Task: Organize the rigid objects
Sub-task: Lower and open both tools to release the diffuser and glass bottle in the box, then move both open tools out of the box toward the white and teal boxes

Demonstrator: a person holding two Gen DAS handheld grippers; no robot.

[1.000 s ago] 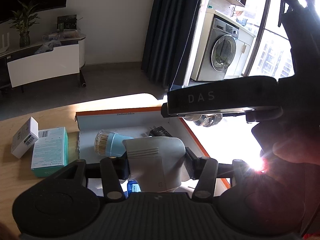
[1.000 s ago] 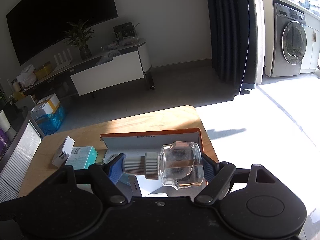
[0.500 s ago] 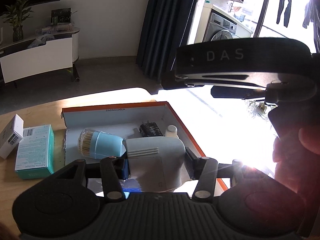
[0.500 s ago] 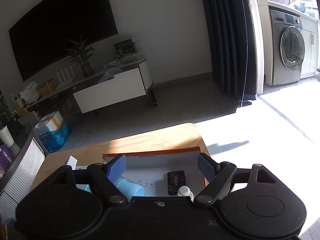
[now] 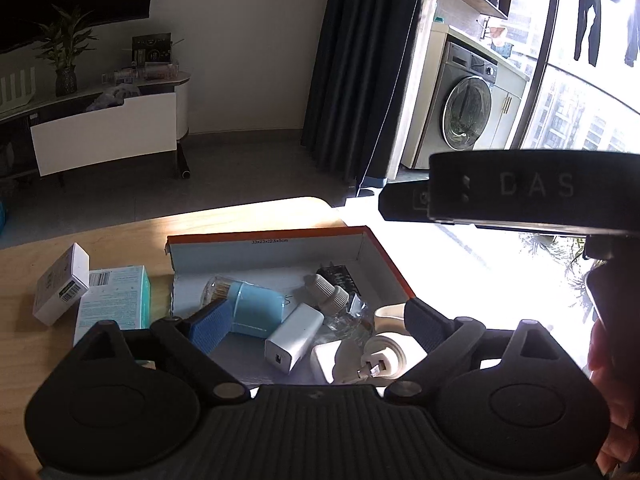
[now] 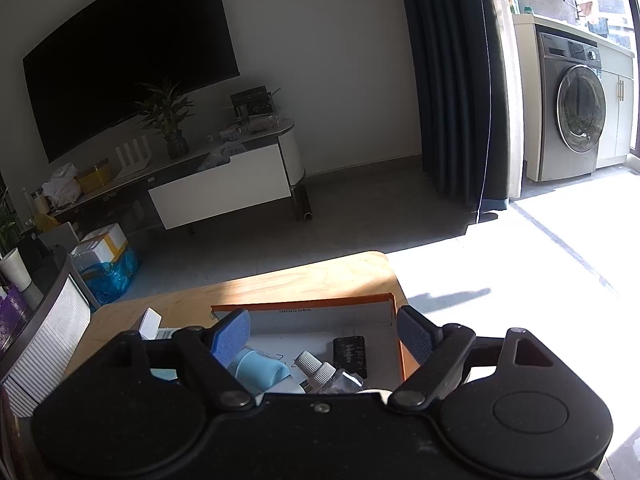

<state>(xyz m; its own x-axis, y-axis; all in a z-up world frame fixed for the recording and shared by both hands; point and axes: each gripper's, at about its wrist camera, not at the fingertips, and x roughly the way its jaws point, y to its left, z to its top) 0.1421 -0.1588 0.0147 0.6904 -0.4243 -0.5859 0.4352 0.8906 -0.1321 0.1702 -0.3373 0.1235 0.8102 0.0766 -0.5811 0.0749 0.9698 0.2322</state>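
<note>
With both the left gripper (image 5: 316,318) and right gripper (image 6: 323,332) just opened and holding nothing, most items — blue-capped jar (image 5: 248,304), white charger (image 5: 294,338), clear bottle (image 5: 340,306) — lay in the orange-rimmed box (image 5: 394,270), while 2 cartons (image 5: 114,300) waited on the table, left of it.

The wooden table (image 5: 120,236) has a rounded far corner lit by sun. Directly on it lies an open shallow cardboard box (image 5: 384,258) with orange outer walls and a white interior. Left of the box lies a teal carton (image 5: 116,300), touching a small white carton (image 5: 60,284) on its left
</note>
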